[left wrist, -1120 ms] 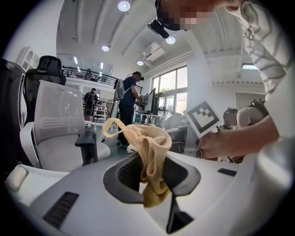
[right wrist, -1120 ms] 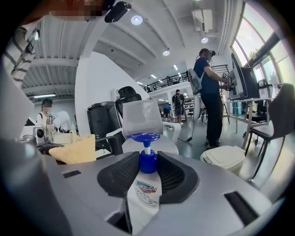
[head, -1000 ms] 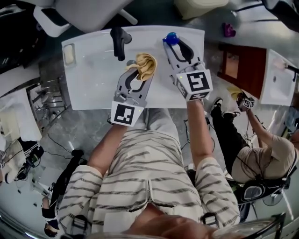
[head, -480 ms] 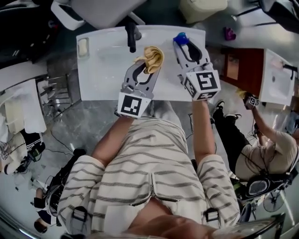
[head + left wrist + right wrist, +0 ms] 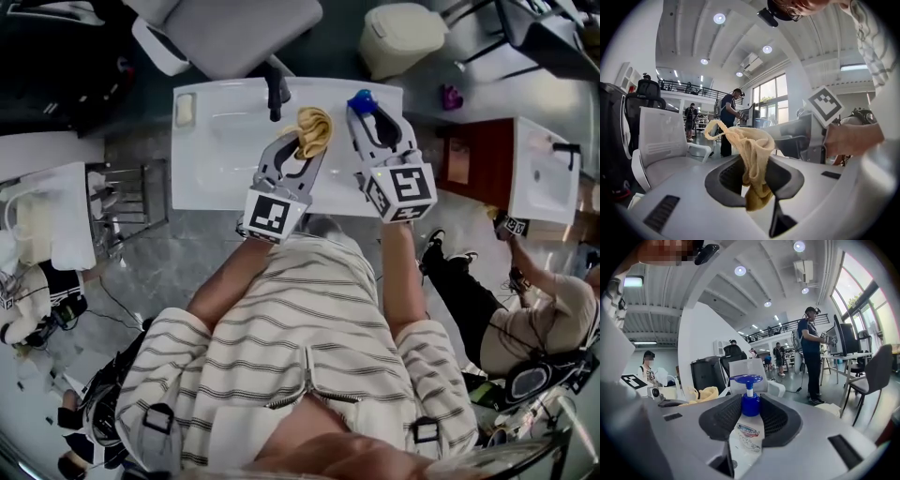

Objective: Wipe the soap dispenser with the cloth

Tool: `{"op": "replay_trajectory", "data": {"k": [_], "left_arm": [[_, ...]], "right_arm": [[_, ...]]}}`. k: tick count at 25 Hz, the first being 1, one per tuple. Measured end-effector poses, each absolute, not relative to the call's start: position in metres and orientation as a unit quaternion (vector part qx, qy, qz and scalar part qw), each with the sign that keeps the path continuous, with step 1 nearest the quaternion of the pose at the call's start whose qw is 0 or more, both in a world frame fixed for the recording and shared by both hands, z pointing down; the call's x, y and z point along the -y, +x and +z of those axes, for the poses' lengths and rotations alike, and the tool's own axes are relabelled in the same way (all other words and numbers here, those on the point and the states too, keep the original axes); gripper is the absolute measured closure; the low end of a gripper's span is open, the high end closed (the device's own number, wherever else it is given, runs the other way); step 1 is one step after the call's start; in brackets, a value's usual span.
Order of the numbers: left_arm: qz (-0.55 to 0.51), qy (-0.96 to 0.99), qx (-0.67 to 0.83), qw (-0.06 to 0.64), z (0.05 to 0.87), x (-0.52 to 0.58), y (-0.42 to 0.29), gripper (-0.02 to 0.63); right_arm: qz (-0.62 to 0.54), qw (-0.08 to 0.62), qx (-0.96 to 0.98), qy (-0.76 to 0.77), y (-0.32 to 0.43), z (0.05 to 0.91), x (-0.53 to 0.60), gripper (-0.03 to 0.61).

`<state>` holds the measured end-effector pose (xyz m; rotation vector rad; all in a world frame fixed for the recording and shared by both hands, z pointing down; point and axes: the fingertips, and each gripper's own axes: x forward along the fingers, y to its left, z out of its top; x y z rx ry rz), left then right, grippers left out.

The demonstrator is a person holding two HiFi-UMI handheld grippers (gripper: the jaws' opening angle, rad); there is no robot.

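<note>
Relation: cloth [image 5: 314,131] hung just left of dispenser [image 5: 362,100], apart, both over the sink [image 5: 216,141] | Left gripper [image 5: 307,146]: fingers clenched on limp, crumpled yellow cloth | Right gripper [image 5: 371,114]: fingers grasping upright dispenser below its blue pump; smooth white plastic body | Next, likely: cloth goes rightward onto the bottle.

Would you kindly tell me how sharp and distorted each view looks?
Head view: strong fisheye, bowed edges. Left gripper view: crumpled yellow cloth sharp, round ceiling lamps glaring. Right gripper view: blue-capped soap dispenser crisp, tall windows overexposed.
</note>
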<state>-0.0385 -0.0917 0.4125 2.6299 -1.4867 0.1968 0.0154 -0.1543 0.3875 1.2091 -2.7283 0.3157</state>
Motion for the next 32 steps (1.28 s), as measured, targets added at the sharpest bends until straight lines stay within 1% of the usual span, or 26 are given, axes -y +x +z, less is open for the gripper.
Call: {"op": "replay_trajectory", "data": {"k": [13,32], "left_arm": [[0.054,0.867,0.492,0.05,0.386,0.099,-0.038,0.515],[0.052,0.889,0.453,0.041,0.379,0.091,-0.019,0.516]], "right_arm": [[0.088,0.073,0.906,0.408,0.012,0.35,0.143,0.457],[0.078,0.082,0.897,0.427,0.01,0.332,0.14,0.457]]}}
